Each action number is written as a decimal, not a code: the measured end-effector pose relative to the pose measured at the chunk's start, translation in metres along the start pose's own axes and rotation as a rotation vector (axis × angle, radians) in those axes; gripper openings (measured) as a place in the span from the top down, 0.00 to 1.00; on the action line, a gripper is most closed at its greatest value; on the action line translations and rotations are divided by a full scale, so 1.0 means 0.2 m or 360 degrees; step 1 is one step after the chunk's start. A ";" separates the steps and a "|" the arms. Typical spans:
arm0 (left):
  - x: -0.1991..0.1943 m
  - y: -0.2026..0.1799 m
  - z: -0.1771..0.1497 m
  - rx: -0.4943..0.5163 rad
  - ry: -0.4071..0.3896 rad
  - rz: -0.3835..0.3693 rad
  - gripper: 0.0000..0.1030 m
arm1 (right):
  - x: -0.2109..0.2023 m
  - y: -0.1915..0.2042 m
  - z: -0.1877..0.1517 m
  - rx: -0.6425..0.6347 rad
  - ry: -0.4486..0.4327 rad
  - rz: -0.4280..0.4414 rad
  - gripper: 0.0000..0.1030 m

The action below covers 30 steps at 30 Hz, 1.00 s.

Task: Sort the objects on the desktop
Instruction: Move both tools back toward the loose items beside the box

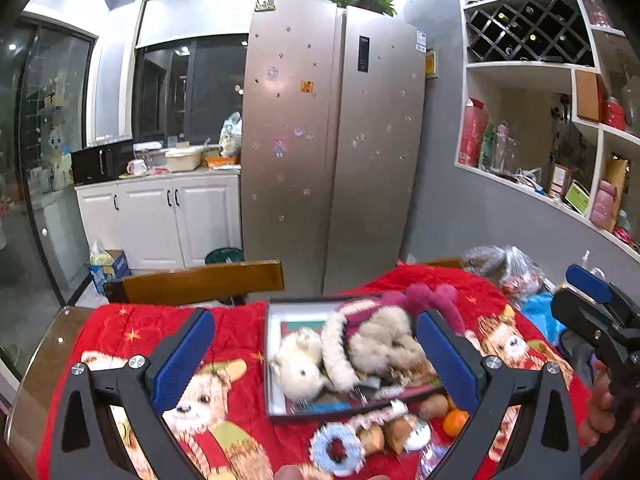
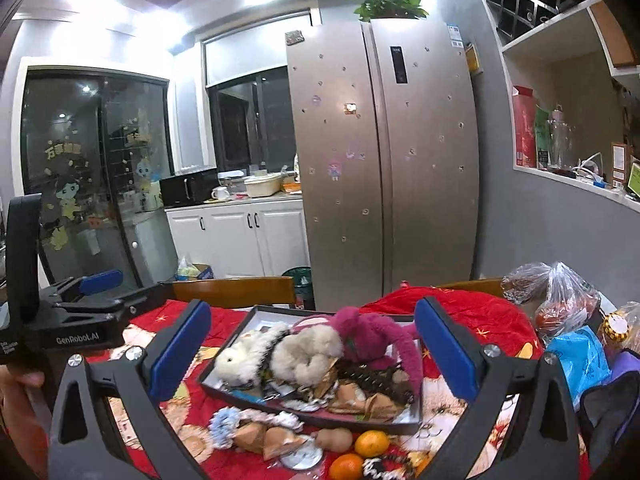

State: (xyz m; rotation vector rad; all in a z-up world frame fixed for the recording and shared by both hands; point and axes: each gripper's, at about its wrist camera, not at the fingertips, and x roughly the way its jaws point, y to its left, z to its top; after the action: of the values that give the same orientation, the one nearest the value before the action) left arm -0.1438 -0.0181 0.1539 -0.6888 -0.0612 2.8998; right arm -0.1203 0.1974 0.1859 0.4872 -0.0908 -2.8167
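A shallow dark tray (image 1: 276,410) (image 2: 224,394) sits on a red blanket and holds plush toys: a white one (image 1: 298,364) (image 2: 236,356), a beige one (image 1: 380,344) (image 2: 308,352) and a magenta one (image 1: 420,298) (image 2: 368,332). In front of the tray lie a blue fluffy ring (image 1: 334,448) (image 2: 224,426), tan paper pieces (image 2: 272,438) and tangerines (image 1: 456,420) (image 2: 372,442). My left gripper (image 1: 316,360) is open and empty above the tray. My right gripper (image 2: 312,350) is open and empty, also above the tray.
The red cartoon blanket (image 1: 208,400) covers a glass-edged table. Wooden chair backs (image 1: 204,282) (image 2: 236,290) stand behind it. Plastic bags with fruit (image 2: 560,300) and a blue bag (image 2: 580,356) lie at the right. A fridge (image 1: 332,140) stands behind.
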 end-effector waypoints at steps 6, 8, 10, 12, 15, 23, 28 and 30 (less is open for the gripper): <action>-0.01 -0.04 -0.15 0.0049 0.0066 0.0039 0.00 | -0.03 0.05 -0.10 0.0065 0.0024 0.0091 0.00; 0.02 -0.04 -0.22 0.0056 0.0131 0.0008 0.00 | -0.01 0.07 -0.17 0.0049 0.0058 0.0134 0.00; 0.06 -0.04 -0.29 0.0069 0.0189 0.0012 0.00 | 0.04 0.09 -0.22 0.0035 0.0112 0.0138 0.00; 0.11 -0.03 -0.36 0.0066 0.0238 0.0031 0.00 | 0.09 0.09 -0.27 0.0027 0.0147 0.0140 0.01; 0.20 -0.02 -0.45 0.0079 0.0324 0.0046 0.00 | 0.16 0.05 -0.34 0.0065 0.0200 0.0180 0.01; 0.35 -0.06 -0.61 0.0134 0.0425 -0.0010 0.00 | 0.34 0.04 -0.52 0.0069 0.0339 0.0213 0.08; 0.40 -0.07 -0.66 0.0197 0.0433 0.0036 0.00 | 0.45 0.09 -0.65 -0.0014 0.0471 0.0230 0.18; 0.43 -0.05 -0.67 0.0185 0.0474 0.0018 0.00 | 0.49 0.10 -0.70 -0.0005 0.0514 0.0243 0.20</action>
State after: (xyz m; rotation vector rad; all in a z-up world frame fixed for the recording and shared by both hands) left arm -0.1568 0.0054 -0.0037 -1.0900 0.1465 2.7497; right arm -0.1555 0.1487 0.0251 0.8863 -0.0544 -2.5533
